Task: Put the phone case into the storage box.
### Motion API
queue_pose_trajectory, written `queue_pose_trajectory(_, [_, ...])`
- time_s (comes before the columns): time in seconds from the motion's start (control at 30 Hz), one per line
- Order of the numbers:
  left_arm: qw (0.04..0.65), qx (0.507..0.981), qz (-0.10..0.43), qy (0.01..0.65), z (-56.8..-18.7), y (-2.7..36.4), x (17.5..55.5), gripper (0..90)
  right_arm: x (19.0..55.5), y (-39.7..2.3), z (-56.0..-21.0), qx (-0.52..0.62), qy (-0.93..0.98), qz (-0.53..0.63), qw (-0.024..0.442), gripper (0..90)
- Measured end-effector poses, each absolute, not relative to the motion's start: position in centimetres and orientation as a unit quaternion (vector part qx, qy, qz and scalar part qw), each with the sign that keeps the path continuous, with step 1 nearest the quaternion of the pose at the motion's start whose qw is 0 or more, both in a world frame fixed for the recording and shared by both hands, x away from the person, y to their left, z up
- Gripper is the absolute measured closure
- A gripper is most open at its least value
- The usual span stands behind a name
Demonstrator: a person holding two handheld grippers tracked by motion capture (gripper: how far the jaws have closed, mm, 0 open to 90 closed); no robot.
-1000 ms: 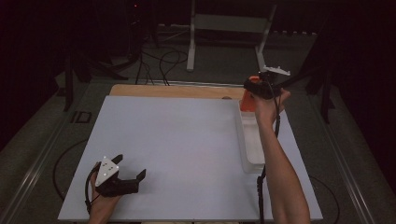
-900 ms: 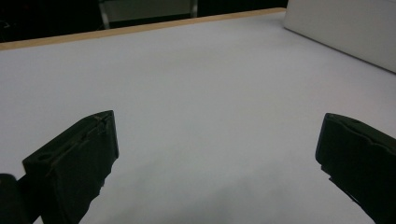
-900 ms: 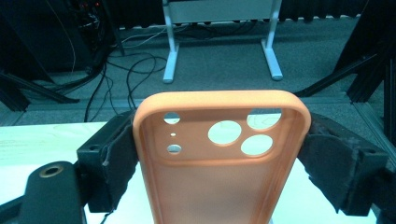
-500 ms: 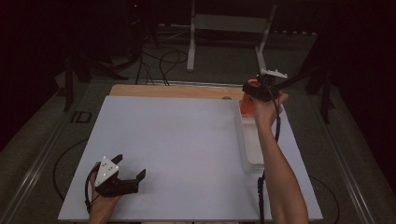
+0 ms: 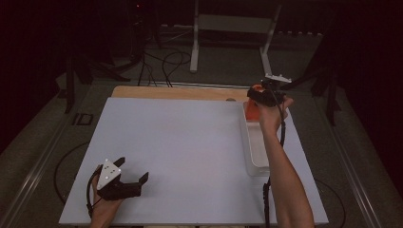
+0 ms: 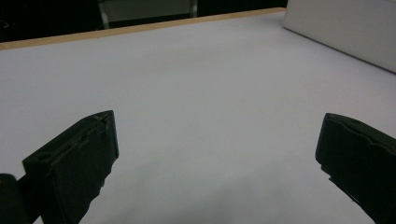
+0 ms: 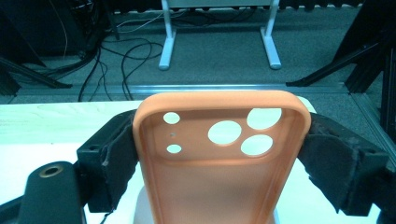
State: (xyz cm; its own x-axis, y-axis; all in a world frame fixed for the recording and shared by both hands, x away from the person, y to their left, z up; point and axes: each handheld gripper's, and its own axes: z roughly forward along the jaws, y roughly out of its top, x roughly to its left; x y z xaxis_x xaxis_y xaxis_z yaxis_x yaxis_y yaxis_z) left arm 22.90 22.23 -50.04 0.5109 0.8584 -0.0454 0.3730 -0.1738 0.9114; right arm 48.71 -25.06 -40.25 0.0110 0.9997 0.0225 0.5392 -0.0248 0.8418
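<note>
Nothing much has moved since the earlier frame: the right gripper (image 7: 219, 154) stays clamped across an orange phone case (image 7: 219, 158) above the far end of the white tray (image 5: 254, 152), probably for lifting out, while the left gripper (image 5: 130, 178) rests open, well left of the tray.

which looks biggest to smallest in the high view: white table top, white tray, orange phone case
1. white table top
2. white tray
3. orange phone case, partly hidden by the right tongs shut on it, yet clearly smallest
</note>
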Motion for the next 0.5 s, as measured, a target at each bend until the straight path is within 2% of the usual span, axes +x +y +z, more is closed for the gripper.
queue_pose_trajectory(0.5, [0.483,0.723,0.252,0.425,-50.03,22.23,22.92,0.2,48.85,-24.92,-40.73,0.626,0.623,0.336,0.328,16.3])
